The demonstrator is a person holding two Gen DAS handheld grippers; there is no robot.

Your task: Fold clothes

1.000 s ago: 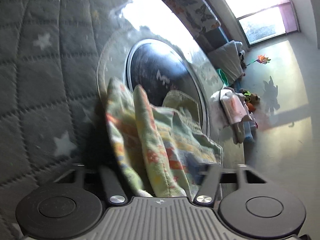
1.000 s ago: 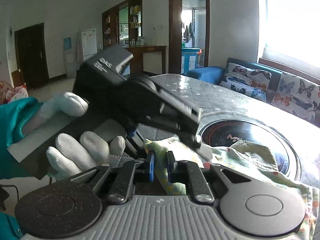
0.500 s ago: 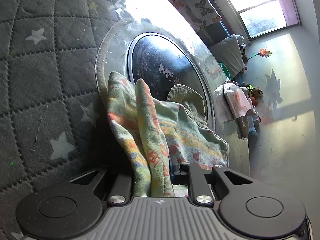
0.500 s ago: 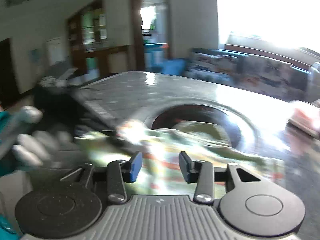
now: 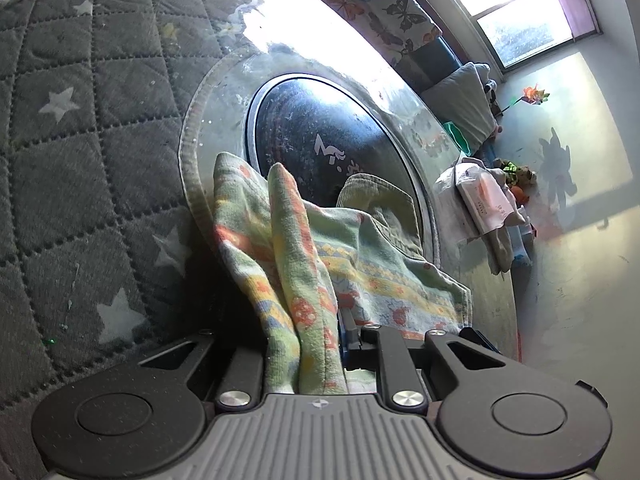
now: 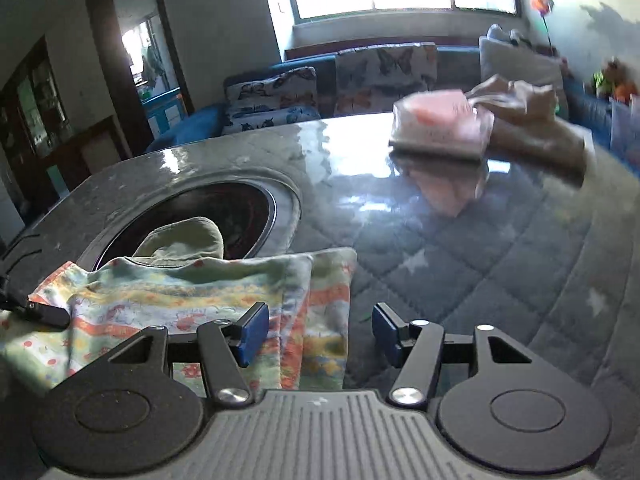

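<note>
Garment (image 6: 192,300) lies crosswise; left claw (image 5: 304,344) apparently pinches it.

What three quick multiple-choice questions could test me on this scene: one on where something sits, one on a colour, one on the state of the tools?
1. Where does the patterned cloth lie?
A. On the sofa
B. Partly over the round black plate set in the table
C. On the floor

2. What colour are the right tool pads?
A. Blue
B. Red
C. White

3. What state are the two tools in?
A. Both open
B. Both shut on cloth
C. Left tool shut on the cloth, right open

Answers:
1 B: the cloth's far edge overlaps the plate's rim.
2 A: both pads show blue.
3 C: cloth is pinched in the left; the right's pads stand wide apart.
</note>
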